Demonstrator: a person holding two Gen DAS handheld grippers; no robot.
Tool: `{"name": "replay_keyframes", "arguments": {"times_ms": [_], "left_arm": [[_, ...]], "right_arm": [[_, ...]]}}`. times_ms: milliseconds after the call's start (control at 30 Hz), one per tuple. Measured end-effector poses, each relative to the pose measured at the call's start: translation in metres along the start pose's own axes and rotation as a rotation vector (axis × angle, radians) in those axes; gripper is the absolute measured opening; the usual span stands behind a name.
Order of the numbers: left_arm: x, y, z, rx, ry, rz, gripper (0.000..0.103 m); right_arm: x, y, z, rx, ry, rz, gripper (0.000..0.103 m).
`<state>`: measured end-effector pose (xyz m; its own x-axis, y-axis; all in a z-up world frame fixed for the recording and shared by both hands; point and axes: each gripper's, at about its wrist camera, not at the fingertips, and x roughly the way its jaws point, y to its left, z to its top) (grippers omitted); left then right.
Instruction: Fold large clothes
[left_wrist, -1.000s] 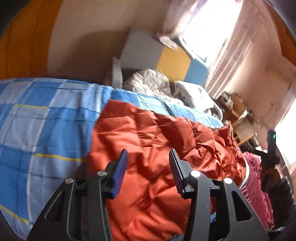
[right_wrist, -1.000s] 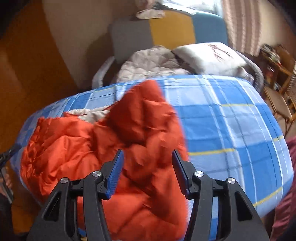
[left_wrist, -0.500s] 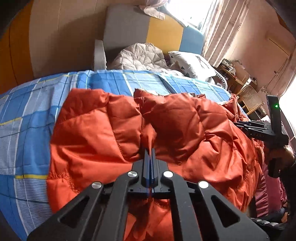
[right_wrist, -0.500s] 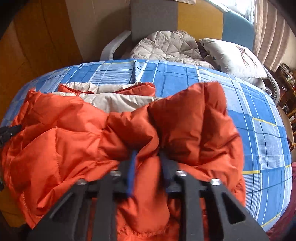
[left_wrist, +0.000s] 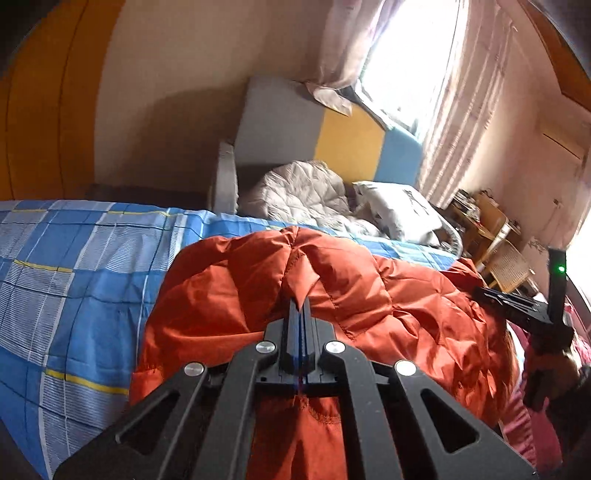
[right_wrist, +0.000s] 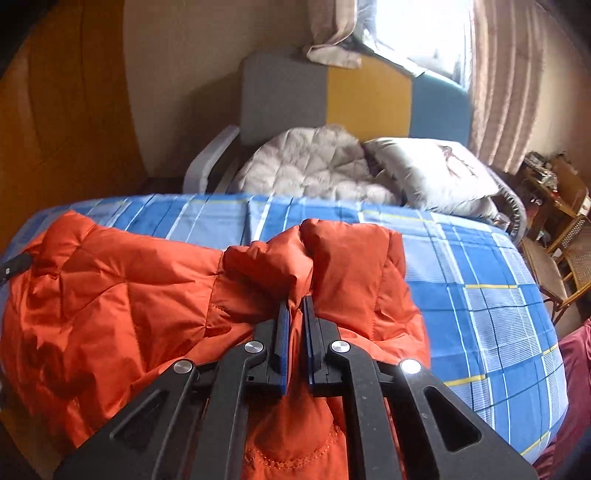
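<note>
An orange quilted puffer jacket (left_wrist: 388, 295) lies bunched on a bed with a blue plaid sheet (left_wrist: 74, 266). My left gripper (left_wrist: 301, 306) is shut on a pinched fold of the orange jacket near its left side. In the right wrist view the same orange jacket (right_wrist: 110, 288) spreads to the left, and my right gripper (right_wrist: 295, 306) is shut on a ridge of its fabric near the right edge. The right gripper's black body with a green light (left_wrist: 532, 306) shows at the far right of the left wrist view, held by a hand.
A grey quilted blanket (right_wrist: 314, 166) and a pillow (right_wrist: 436, 173) lie at the bed's head, below a grey, yellow and blue headboard (right_wrist: 369, 99). Wooden chairs (right_wrist: 561, 251) stand at the right. Bare plaid sheet (right_wrist: 480, 295) stretches right of the jacket.
Both grippers went from open above the jacket to shut on folds of its fabric. The held fabric has since bunched up toward the head of the bed.
</note>
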<state>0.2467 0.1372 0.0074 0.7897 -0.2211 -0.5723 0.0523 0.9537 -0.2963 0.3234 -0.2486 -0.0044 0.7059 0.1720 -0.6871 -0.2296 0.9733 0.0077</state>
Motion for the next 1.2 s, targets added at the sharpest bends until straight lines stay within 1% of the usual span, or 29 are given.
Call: {"name": "replay_keyframes", "arguments": {"times_ms": [133, 233, 433, 567, 733, 867, 967, 1067, 1133, 1167, 1200], "left_arm": [[0.028, 0.003, 0.002, -0.008, 0.025, 0.049, 0.0], [0.055, 0.009, -0.002, -0.017, 0.065, 0.083, 0.0], [0.094, 0.022, -0.017, -0.043, 0.13, 0.107, 0.0], [0.109, 0.029, -0.027, -0.061, 0.156, 0.102, 0.0], [0.119, 0.033, -0.031, -0.08, 0.162, 0.091, 0.001], [0.124, 0.037, -0.034, -0.097, 0.162, 0.081, 0.001], [0.126, 0.038, -0.033, -0.101, 0.171, 0.089, 0.001], [0.126, 0.036, -0.029, -0.101, 0.193, 0.116, 0.003], [0.122, 0.033, -0.023, -0.122, 0.204, 0.133, 0.005], [0.118, 0.031, -0.021, -0.132, 0.2, 0.135, 0.012], [0.112, 0.027, -0.017, -0.137, 0.183, 0.142, 0.02]], "right_arm": [[0.02, 0.0, 0.004, 0.04, -0.004, -0.031, 0.007], [0.039, -0.001, 0.004, 0.059, 0.01, -0.045, 0.006], [0.073, 0.001, 0.001, 0.057, 0.04, -0.062, 0.006], [0.095, 0.003, -0.003, 0.048, 0.07, -0.069, 0.006], [0.126, -0.001, -0.01, 0.079, 0.117, -0.076, 0.005], [0.138, -0.003, -0.014, 0.094, 0.125, -0.066, 0.004], [0.142, -0.004, -0.016, 0.102, 0.136, -0.063, 0.004], [0.14, -0.005, -0.014, 0.109, 0.153, -0.06, 0.004], [0.133, -0.009, -0.011, 0.134, 0.158, -0.052, 0.005], [0.132, -0.01, -0.01, 0.146, 0.157, -0.048, 0.006], [0.127, -0.012, -0.01, 0.163, 0.155, -0.045, 0.01]]}}
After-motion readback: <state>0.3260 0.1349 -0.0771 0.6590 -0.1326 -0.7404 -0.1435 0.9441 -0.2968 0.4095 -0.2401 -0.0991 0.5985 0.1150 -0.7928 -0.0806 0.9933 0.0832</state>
